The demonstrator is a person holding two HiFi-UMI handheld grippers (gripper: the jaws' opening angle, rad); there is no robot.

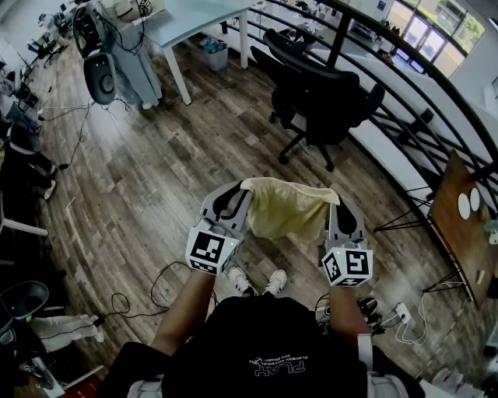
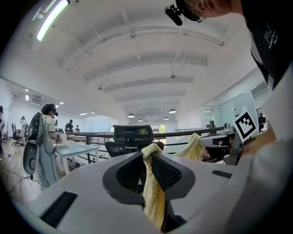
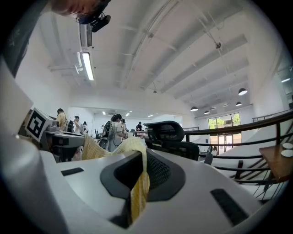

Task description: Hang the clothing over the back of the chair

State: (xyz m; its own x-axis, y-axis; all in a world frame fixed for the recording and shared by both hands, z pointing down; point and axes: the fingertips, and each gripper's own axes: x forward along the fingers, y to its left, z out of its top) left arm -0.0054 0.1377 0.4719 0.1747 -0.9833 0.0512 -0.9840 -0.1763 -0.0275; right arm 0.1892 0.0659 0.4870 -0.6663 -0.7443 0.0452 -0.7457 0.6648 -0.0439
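Observation:
A pale yellow garment hangs stretched between my two grippers at chest height above the wooden floor. My left gripper is shut on its left corner; the cloth runs down between the jaws in the left gripper view. Its right corner is pinched by my right gripper, the fabric bunched between the jaws in the right gripper view. The black office chair stands ahead, a good step beyond the garment, its backrest facing me; the chair's headrest also shows past the right jaws.
A curved black railing runs behind the chair on the right. A white desk stands at the far left, with a person in light clothes beside it. Cables lie on the floor near my feet. A wooden table sits at right.

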